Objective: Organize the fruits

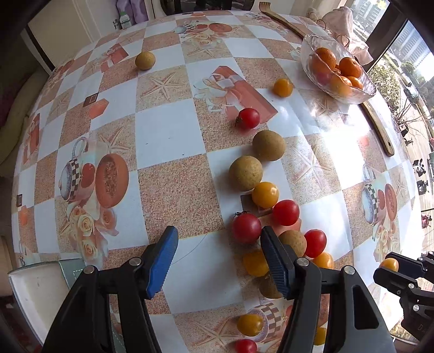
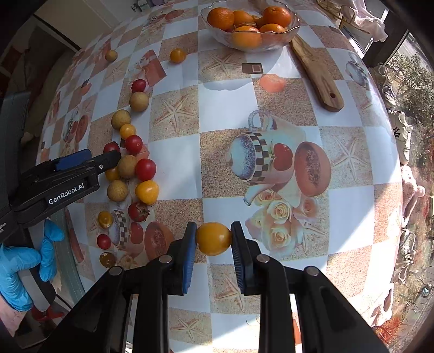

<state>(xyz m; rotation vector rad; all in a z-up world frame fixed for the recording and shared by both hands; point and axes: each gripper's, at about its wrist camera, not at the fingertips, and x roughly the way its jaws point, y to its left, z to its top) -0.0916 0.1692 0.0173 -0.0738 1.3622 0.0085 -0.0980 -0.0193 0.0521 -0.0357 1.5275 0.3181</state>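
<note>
My right gripper (image 2: 213, 239) is shut on a yellow cherry tomato (image 2: 213, 239) and holds it above the patterned tablecloth; it also shows in the left wrist view (image 1: 389, 264). My left gripper (image 1: 218, 252) is open and empty, just left of a loose row of red tomatoes (image 1: 246, 227), yellow tomatoes (image 1: 265, 194) and tan round fruits (image 1: 245, 173). The same row lies at the left in the right wrist view (image 2: 145, 169). A glass bowl (image 2: 294, 27) holding several oranges (image 2: 220, 17) stands at the far side.
A wooden board (image 2: 316, 73) lies beside the bowl. A lone tan fruit (image 1: 145, 60) and a lone yellow tomato (image 1: 282, 87) lie farther off. A window runs along the right edge. A white container (image 1: 35, 287) sits at the near left.
</note>
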